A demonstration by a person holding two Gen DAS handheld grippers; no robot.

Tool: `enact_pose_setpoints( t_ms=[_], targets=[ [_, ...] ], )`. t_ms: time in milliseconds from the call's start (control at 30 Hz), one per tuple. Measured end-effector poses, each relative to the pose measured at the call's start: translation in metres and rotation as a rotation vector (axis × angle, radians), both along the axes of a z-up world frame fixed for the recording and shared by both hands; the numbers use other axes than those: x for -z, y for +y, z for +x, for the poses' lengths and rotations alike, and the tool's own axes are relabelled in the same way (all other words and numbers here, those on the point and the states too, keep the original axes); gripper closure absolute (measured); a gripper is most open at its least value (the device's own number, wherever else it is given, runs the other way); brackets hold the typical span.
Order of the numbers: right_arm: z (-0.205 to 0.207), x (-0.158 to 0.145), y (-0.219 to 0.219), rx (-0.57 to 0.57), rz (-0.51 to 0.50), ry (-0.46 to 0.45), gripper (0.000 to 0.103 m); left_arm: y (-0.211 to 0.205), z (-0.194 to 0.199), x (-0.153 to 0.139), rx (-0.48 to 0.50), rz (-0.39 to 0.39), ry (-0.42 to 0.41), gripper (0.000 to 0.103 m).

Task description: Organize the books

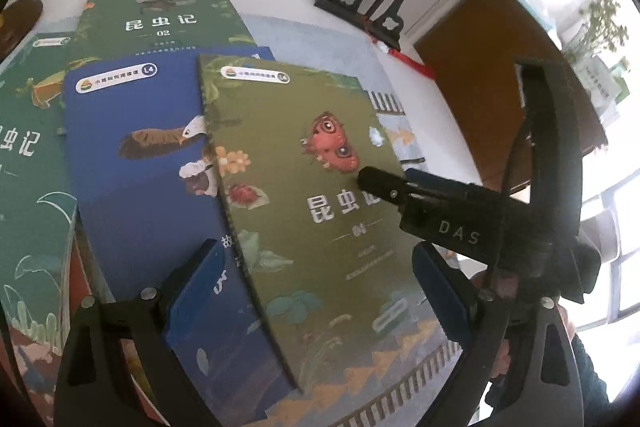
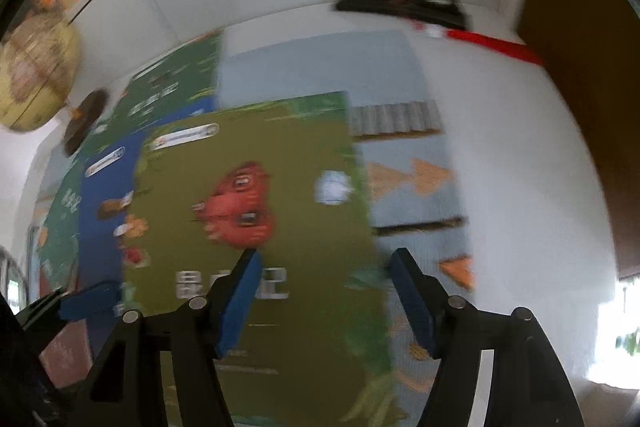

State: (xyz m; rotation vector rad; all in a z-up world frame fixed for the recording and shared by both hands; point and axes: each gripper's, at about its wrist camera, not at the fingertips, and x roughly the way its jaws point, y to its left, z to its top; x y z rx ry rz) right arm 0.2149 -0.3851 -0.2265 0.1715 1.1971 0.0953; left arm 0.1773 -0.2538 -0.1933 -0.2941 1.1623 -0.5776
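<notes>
Several picture books lie fanned and overlapping on a white table (image 1: 280, 3): an olive-green book (image 1: 304, 195) with a red insect on its cover lies on top, partly covering a blue book (image 1: 144, 187), with a dark green book (image 1: 160, 23) behind. The left gripper (image 1: 320, 287) hangs above them, jaws spread wide and empty. The right gripper (image 2: 324, 295), jaws partly apart and gripping nothing, straddles the olive-green book's right edge.

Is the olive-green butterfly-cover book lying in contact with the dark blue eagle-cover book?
Touching. The left wrist view shows the olive-green book lying overlapped on the dark blue book, its left edge resting across the blue cover with no visible gap.
</notes>
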Motion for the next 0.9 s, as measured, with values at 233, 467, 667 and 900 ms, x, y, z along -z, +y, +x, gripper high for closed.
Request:
enact_pose_setpoints(
  t_ms=[233, 467, 667, 900],
  targets=[
    [-0.028, -0.002, 0.011, -0.056, 0.043, -0.050, 0.040, 0.031, -0.028, -0.015, -0.026, -0.229, 0.047, 0.009],
    [-0.052, -0.003, 0.039, -0.156, 0.149, -0.051, 0.040, 0.064, -0.033, -0.048, -0.090, -0.382, -0.043, 0.009],
    [-0.057, 0.002, 0.038, -0.090, 0.238, -0.068, 0.034, 0.081, -0.021, -0.026, -0.162, -0.435, 0.049, 0.009],
    [-0.068, 0.002, 0.036, -0.027, 0.335, -0.037, 0.034, 0.063, -0.036, 0.003, -0.152, -0.330, 0.186, 0.012]
  ],
)
